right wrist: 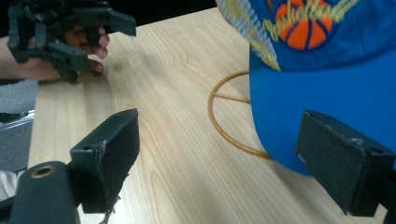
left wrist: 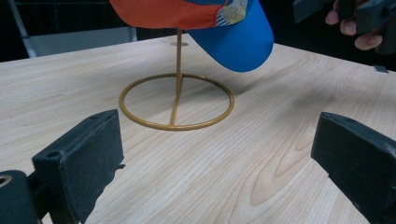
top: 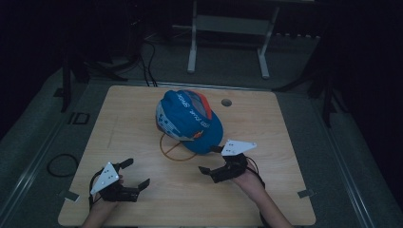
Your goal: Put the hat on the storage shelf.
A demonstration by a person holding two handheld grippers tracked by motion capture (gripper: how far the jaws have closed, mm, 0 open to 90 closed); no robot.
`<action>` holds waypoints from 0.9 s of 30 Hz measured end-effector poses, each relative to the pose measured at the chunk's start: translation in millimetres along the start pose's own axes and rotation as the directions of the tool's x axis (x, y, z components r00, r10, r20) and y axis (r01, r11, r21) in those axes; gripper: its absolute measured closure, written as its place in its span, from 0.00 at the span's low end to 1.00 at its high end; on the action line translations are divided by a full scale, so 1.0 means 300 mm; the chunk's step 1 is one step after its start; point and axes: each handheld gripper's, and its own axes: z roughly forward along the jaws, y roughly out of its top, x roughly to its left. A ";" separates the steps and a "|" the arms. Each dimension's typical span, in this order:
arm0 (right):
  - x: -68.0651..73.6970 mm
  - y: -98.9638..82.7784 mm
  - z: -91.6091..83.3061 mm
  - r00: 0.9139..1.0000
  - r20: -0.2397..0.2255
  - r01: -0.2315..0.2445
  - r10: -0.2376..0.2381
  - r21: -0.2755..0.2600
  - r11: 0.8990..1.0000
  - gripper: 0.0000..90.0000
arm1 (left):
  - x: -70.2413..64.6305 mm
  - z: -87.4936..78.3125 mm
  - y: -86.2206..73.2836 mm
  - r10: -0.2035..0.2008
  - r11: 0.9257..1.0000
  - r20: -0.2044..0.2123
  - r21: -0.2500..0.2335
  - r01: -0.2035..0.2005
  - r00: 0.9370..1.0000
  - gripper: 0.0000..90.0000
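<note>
A blue cap (top: 190, 121) with an orange panel and a basketball logo sits on a gold wire stand (top: 173, 149) at the middle of the wooden table (top: 266, 133). My left gripper (top: 136, 173) rests near the front left, open and holding nothing. In its view the open left gripper (left wrist: 219, 154) faces the stand's ring base (left wrist: 176, 100) under the cap's brim (left wrist: 233, 42). My right gripper (top: 210, 159) is open just in front of the brim. In the right gripper view, the brim (right wrist: 327, 93) lies close to the right jaw of the right gripper (right wrist: 224, 149).
A round cable hole (top: 226, 102) sits in the table behind the cap. A white frame (top: 228, 42) stands on the floor beyond the far edge. A coiled cable (top: 62, 165) lies on the floor at the left. The surroundings are dark.
</note>
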 end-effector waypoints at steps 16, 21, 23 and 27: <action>-0.033 -0.176 -0.036 0.999 0.022 -0.033 0.032 0.045 0.998 0.15 | -0.002 0.008 -0.006 0.008 1.000 0.010 0.019 -0.008 1.000 0.03; -0.050 -0.222 -0.042 0.999 0.036 -0.032 0.029 0.079 0.996 0.15 | -0.002 0.009 -0.008 0.012 1.000 0.008 0.027 -0.012 1.000 0.03; -0.053 -0.238 -0.049 0.999 0.039 -0.036 0.033 0.082 0.996 0.15 | -0.002 0.010 -0.008 0.012 0.999 0.008 0.034 -0.013 1.000 0.03; -0.057 -0.259 -0.058 0.999 0.043 -0.034 0.030 0.089 0.995 0.15 | -0.003 0.012 -0.010 0.022 0.999 0.007 0.045 -0.022 1.000 0.03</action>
